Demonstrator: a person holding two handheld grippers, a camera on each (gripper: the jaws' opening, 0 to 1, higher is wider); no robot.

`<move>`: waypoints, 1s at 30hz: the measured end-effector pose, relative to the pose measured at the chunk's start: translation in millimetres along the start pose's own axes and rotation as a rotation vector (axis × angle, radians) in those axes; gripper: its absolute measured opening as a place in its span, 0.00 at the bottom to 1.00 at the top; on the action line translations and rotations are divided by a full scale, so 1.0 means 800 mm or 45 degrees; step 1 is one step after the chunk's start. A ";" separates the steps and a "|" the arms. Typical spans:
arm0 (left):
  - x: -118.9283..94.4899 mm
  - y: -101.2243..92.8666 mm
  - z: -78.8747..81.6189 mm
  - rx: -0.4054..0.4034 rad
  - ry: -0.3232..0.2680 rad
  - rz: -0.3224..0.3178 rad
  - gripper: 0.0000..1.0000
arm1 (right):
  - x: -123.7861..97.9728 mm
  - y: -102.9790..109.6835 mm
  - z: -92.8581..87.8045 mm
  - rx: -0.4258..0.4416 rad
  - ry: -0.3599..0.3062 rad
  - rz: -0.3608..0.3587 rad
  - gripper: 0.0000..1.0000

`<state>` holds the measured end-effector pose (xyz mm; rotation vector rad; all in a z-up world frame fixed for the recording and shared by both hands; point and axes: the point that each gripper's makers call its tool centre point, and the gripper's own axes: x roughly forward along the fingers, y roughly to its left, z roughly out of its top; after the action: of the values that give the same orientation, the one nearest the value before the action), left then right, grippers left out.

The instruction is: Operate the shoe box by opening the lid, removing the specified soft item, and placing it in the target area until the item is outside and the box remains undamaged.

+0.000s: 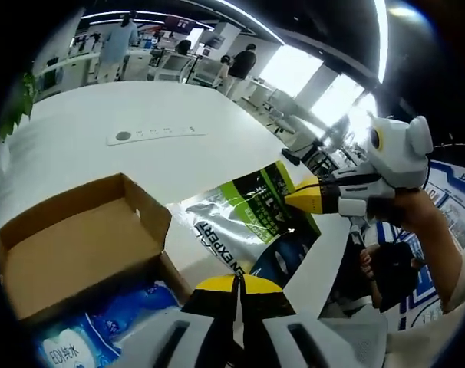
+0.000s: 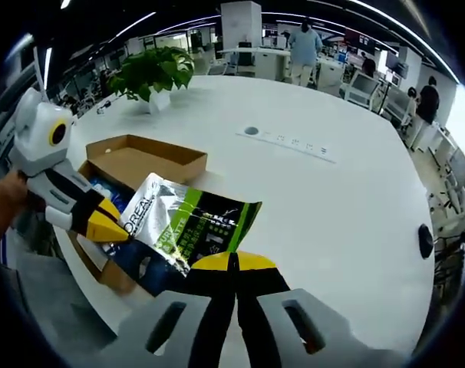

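A silver, green and dark-blue soft pouch [image 1: 244,222] [image 2: 188,222] hangs stretched between both grippers, beside the open cardboard shoe box [image 1: 79,245] [image 2: 144,157]. My left gripper [image 1: 237,282] [image 2: 110,225] is shut on the pouch's silver and blue end. My right gripper [image 2: 232,263] [image 1: 300,198] is shut on its green end. The box lid stands folded back, and blue wipe packs [image 1: 79,341] [image 2: 110,190] lie inside the box. The pouch is outside the box, over the box's near corner and the white table [image 1: 140,100] [image 2: 332,199].
A white socket strip [image 1: 152,134] [image 2: 294,143] is set in the table's middle. A potted plant [image 2: 152,73] stands at the far edge. A small black object [image 2: 426,239] lies near the right edge. A hand [image 1: 417,218] holds the right gripper. People stand among desks behind.
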<state>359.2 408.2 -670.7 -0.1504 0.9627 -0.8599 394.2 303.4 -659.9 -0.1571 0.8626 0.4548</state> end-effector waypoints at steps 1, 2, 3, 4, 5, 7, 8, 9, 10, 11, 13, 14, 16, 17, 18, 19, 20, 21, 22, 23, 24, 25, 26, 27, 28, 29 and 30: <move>0.003 0.000 0.000 0.008 0.008 0.001 0.00 | 0.001 -0.002 -0.001 0.003 0.002 -0.004 0.00; 0.005 0.001 0.000 0.010 0.015 0.002 0.00 | 0.002 -0.003 -0.002 0.006 0.003 -0.006 0.00; 0.007 0.002 0.000 0.016 0.021 0.004 0.00 | 0.004 -0.005 -0.003 0.010 0.006 -0.009 0.00; 0.009 0.003 0.001 0.016 0.024 0.005 0.00 | 0.006 -0.006 -0.004 0.013 0.009 -0.012 0.00; 0.010 0.004 0.001 0.018 0.031 0.005 0.00 | 0.007 -0.007 -0.005 0.016 0.012 -0.013 0.00; 0.016 0.008 0.001 0.025 0.045 0.010 0.00 | 0.012 -0.009 -0.008 0.025 0.018 -0.015 0.00; 0.018 0.010 0.000 0.028 0.053 0.013 0.00 | 0.014 -0.010 -0.009 0.026 0.023 -0.016 0.00; 0.021 0.012 0.000 0.036 0.062 0.019 0.00 | 0.018 -0.011 -0.010 0.025 0.027 -0.020 0.00; 0.023 0.013 0.000 0.042 0.071 0.023 0.00 | 0.020 -0.012 -0.011 0.021 0.033 -0.023 0.00; 0.027 0.014 -0.001 0.051 0.086 0.027 0.00 | 0.025 -0.013 -0.013 0.017 0.042 -0.027 0.00; 0.032 0.016 -0.003 0.072 0.106 0.032 0.00 | 0.031 -0.016 -0.016 0.006 0.052 -0.031 0.00; 0.034 0.017 -0.003 0.076 0.113 0.034 0.00 | 0.033 -0.017 -0.018 0.005 0.060 -0.033 0.00; 0.039 0.019 -0.003 0.083 0.132 0.039 0.00 | 0.040 -0.020 -0.022 0.002 0.077 -0.037 0.00; 0.042 0.021 -0.003 0.096 0.142 0.044 0.00 | 0.043 -0.021 -0.024 -0.004 0.082 -0.038 0.00; 0.044 0.023 -0.003 0.106 0.152 0.051 0.00 | 0.046 -0.023 -0.025 -0.004 0.086 -0.037 0.00; 0.047 0.025 -0.003 0.126 0.163 0.062 0.00 | 0.049 -0.025 -0.027 -0.001 0.091 -0.036 0.00; 0.048 0.026 -0.003 0.135 0.170 0.065 0.00 | 0.050 -0.025 -0.027 -0.001 0.093 -0.036 0.00; 0.051 0.027 -0.005 0.153 0.189 0.075 0.00 | 0.054 -0.026 -0.029 -0.001 0.098 -0.034 0.00; 0.054 0.029 -0.005 0.169 0.201 0.080 0.01 | 0.056 -0.027 -0.030 -0.003 0.099 -0.033 0.00; 0.058 0.030 -0.006 0.181 0.215 0.085 0.01 | 0.060 -0.028 -0.031 -0.006 0.107 -0.034 0.00; 0.061 0.031 -0.008 0.189 0.231 0.087 0.01 | 0.062 -0.029 -0.033 -0.006 0.113 -0.036 0.00; 0.063 0.032 -0.009 0.195 0.240 0.090 0.01 | 0.066 -0.030 -0.034 -0.009 0.119 -0.038 0.00; 0.066 0.034 -0.010 0.209 0.255 0.097 0.01 | 0.068 -0.031 -0.035 -0.011 0.121 -0.038 0.00; 0.068 0.035 -0.011 0.215 0.264 0.099 0.01 | 0.071 -0.032 -0.036 -0.013 0.123 -0.038 0.00; 0.070 0.035 -0.011 0.219 0.269 0.103 0.01 | 0.073 -0.033 -0.037 -0.013 0.125 -0.038 0.00; 0.072 0.037 -0.012 0.223 0.275 0.107 0.01 | 0.076 -0.034 -0.037 -0.016 0.123 -0.039 0.00; 0.074 0.037 -0.013 0.232 0.287 0.110 0.01 | 0.078 -0.035 -0.038 -0.018 0.124 -0.039 0.00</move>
<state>385.2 389.1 -729.7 0.1461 1.0871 -0.8927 420.9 289.5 -728.5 -0.2061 0.9513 0.4274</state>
